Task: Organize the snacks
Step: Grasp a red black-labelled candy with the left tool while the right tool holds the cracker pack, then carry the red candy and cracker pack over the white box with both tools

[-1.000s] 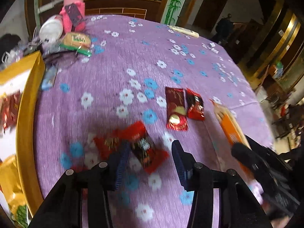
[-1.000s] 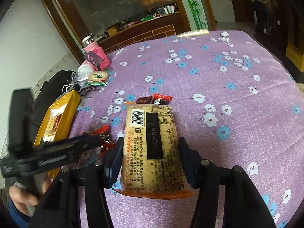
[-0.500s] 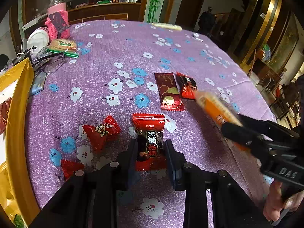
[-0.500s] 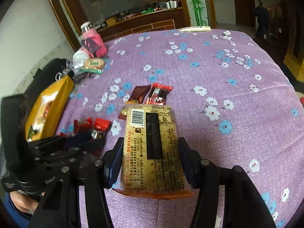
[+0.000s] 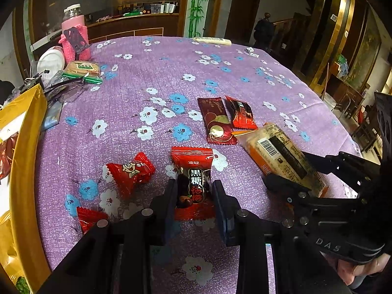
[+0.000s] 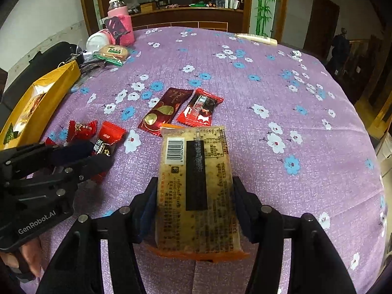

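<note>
The left hand-held gripper [image 5: 193, 196] was clenched on a red-and-black candy packet [image 5: 193, 183] with white characters, its long axis running along the fingers, away from the camera, low over the flowered purple worktop [image 5: 159, 73]. The right hand-held gripper [image 6: 194, 205] was easing its jaws apart around a long tan snack bar [image 6: 196, 183] with orange ends, barcode end pointing forward.
</note>
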The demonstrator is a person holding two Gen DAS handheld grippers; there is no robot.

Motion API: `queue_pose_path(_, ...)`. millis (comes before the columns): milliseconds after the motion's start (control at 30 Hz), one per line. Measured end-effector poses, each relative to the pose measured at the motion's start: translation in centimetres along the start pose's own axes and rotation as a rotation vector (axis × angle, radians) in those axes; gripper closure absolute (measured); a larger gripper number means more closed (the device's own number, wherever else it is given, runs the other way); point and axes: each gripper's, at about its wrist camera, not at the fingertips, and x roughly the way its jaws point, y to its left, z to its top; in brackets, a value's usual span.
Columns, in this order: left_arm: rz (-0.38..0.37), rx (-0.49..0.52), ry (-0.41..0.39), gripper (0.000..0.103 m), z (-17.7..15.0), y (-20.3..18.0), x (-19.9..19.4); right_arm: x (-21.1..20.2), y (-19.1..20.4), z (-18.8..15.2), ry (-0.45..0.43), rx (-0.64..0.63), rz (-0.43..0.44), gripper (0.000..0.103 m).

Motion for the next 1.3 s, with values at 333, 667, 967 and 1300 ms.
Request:
queue_pose_path(333,0.048,0.056,0.005,0.072,0.1,-0.9,0.4,-0.2,0.0,0.1,0.007,0.003,0.006,0.035)
queue_pose_path(667,0.102,0.13,-0.045,0.077,-0.3,-2.1,-0.3,-0.4,-0.4,0.2,0.002,0.03,0.014,0.049)
queue_pose_path(967,0.113,0.135,-0.09,0.083,-0.2,-2.2,-1.2,-1.9,-1.6,0.6,-0.068,0.09,0.041,0.049)
queue_pose_path(1300,0.105,0.13,-0.076,0.091,-0.2,-2.1,-1.0,-2.1,-1.7,0.8,-0.077,0.102,0.054,0.049)
